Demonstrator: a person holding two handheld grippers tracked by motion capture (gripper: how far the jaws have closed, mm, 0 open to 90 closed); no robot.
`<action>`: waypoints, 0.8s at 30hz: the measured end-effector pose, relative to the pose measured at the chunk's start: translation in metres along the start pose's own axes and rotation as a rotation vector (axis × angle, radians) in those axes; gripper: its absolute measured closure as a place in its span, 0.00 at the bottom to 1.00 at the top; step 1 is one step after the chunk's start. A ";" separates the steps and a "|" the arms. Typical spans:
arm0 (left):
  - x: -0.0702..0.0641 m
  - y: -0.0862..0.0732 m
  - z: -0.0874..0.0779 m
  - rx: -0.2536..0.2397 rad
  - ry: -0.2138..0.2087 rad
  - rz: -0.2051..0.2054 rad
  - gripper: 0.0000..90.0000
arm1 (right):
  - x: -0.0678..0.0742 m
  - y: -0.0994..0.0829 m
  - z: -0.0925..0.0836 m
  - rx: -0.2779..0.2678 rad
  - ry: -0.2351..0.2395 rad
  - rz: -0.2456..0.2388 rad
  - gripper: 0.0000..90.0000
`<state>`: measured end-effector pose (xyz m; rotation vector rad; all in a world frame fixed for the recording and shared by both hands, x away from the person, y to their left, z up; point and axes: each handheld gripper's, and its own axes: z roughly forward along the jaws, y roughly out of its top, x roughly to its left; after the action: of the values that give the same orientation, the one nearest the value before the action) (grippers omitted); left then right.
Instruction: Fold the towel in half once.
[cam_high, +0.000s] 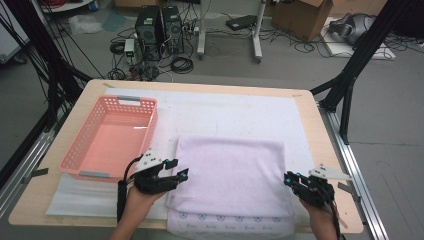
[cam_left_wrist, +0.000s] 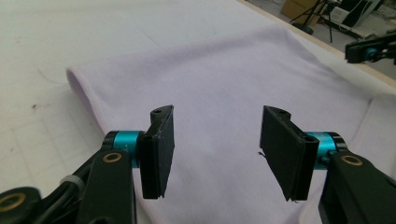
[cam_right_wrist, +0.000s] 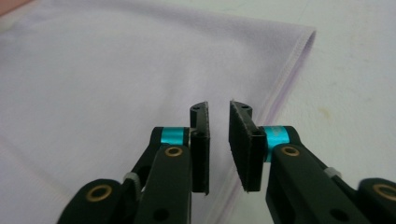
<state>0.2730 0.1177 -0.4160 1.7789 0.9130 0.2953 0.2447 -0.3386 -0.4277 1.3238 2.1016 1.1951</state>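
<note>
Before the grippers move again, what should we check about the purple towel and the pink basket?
1. Folded pale lilac towel lies flat on the white mat: ok.
2. Left gripper open, nothing between its jaws: ok.
3. Right gripper has let go, narrow gap, no cloth pinched: ok.
4. Pink slotted plastic basket empty: ok.
5. Towel's near edge inside the wooden table: not ok, it overhangs.
</note>
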 end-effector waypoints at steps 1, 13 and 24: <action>0.003 0.003 0.005 0.005 0.004 -0.006 0.51 | -0.001 0.004 0.008 0.013 -0.001 0.002 0.88; 0.034 0.003 0.039 0.065 0.154 -0.063 0.46 | -0.019 0.017 0.052 0.110 -0.129 -0.023 0.88; 0.046 -0.003 0.054 0.157 0.257 -0.096 0.39 | -0.030 0.020 0.060 0.107 -0.158 0.061 0.56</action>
<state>0.3343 0.1128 -0.4511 1.8610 1.2294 0.4057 0.3112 -0.3338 -0.4484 1.4881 2.0502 0.9791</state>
